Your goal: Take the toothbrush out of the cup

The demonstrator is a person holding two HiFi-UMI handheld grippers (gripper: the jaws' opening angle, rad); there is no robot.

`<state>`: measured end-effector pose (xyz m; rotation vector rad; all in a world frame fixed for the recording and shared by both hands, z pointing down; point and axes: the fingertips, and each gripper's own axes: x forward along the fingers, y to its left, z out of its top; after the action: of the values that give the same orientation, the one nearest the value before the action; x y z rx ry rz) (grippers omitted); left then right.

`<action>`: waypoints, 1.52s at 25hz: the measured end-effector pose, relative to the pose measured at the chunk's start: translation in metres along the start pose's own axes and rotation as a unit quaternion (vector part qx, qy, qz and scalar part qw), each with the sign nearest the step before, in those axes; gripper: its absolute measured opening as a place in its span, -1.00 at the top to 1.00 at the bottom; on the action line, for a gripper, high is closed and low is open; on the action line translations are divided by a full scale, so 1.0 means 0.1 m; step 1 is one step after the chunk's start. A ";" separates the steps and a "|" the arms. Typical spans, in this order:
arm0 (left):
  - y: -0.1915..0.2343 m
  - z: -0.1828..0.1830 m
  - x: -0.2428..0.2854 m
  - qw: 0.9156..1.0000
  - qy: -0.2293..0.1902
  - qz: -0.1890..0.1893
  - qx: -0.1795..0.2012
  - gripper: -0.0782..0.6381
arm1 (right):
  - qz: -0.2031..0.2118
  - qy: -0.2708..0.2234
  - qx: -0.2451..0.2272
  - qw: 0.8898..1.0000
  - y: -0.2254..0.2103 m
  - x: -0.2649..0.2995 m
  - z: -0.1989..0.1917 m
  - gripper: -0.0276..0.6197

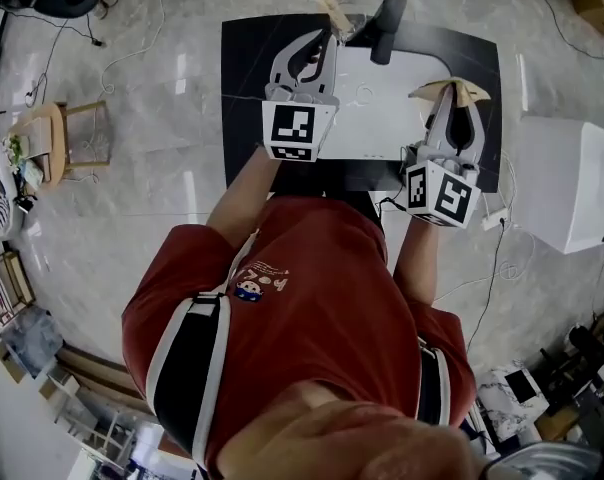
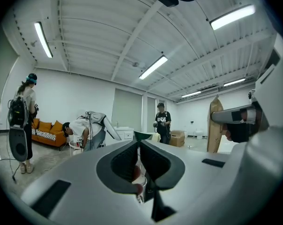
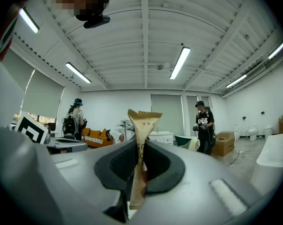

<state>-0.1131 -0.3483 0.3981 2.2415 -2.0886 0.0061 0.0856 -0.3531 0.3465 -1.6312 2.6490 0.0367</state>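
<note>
Head view: left gripper [image 1: 327,40] fingers closed; right gripper [image 1: 453,106] pinches tan packet [image 1: 460,90] near table [image 1: 244,78] edge.

Seen from above, 1 black rectangular table [image 1: 244,78] stands on a pale marble-patterned floor [image 1: 162,148]. 1 white rectangular mat [image 1: 382,103] lies flat across its middle, dark margins showing around it.

No text can be read with certainty. Each marker cube [image 1: 300,131] carries a black-and-white square code, no characters. The chest print [image 1: 260,280] on the red shirt [image 1: 322,318] and the marks on the paper packet [image 3: 140,144] are too small to read.
</note>
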 end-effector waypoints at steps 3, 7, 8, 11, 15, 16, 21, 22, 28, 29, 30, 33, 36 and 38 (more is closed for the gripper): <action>0.03 -0.16 0.17 1.000 0.021 0.009 -0.003 0.63 | 0.019 0.004 0.008 1.000 -0.01 0.20 -0.05 0.80; 0.11 -0.44 0.43 0.998 0.058 0.026 -0.021 0.43 | 0.042 0.011 0.020 0.999 -0.09 0.45 -0.12 0.80; 0.13 -0.52 0.48 0.997 0.070 0.033 -0.027 0.38 | 0.047 0.015 0.022 0.999 -0.13 0.49 -0.15 0.80; 0.25 -0.72 0.60 0.993 0.094 0.059 -0.042 0.26 | 0.064 0.030 0.025 0.997 -0.19 0.59 -0.25 0.80; 0.40 -0.90 0.75 0.989 0.114 0.077 -0.056 0.20 | 0.077 0.047 0.030 0.995 -0.23 0.71 -0.39 0.80; 0.41 -0.93 0.78 0.988 0.117 0.079 -0.058 0.19 | 0.081 0.050 0.032 0.995 -0.24 0.74 -0.42 0.80; 0.45 -1.06 0.93 0.986 0.133 0.089 -0.055 0.18 | 0.102 0.064 0.044 0.992 -0.23 0.85 -0.57 0.80; 0.45 -1.09 0.95 0.985 0.137 0.090 -0.055 0.18 | 0.104 0.066 0.046 0.991 -0.23 0.87 -0.60 0.80; 0.44 -1.20 1.06 0.981 0.151 0.103 -0.059 0.18 | 0.116 0.075 0.054 0.989 -0.27 0.92 -0.68 0.80; 0.44 -1.21 1.07 0.981 0.151 0.107 -0.058 0.18 | 0.117 0.076 0.055 0.989 -0.28 0.93 -0.69 0.80; 0.45 -1.22 1.08 0.981 0.151 0.110 -0.057 0.18 | 0.117 0.077 0.056 0.989 -0.29 0.93 -0.70 0.80; 0.49 -1.24 1.07 0.980 0.151 0.120 -0.054 0.31 | 0.119 0.080 0.060 0.988 -0.31 0.94 -0.75 0.80; 0.52 -1.24 1.06 0.979 0.151 0.128 -0.050 0.48 | 0.118 0.081 0.062 0.988 -0.32 0.94 -0.78 0.80; 0.51 -1.22 1.05 0.979 0.151 0.127 -0.047 0.56 | 0.117 0.079 0.063 0.988 -0.32 0.92 -0.76 0.80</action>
<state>-0.1498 -0.4495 0.5282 1.7782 -2.1361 0.2415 0.0717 -0.4527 0.4192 -1.3321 2.8784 -0.2614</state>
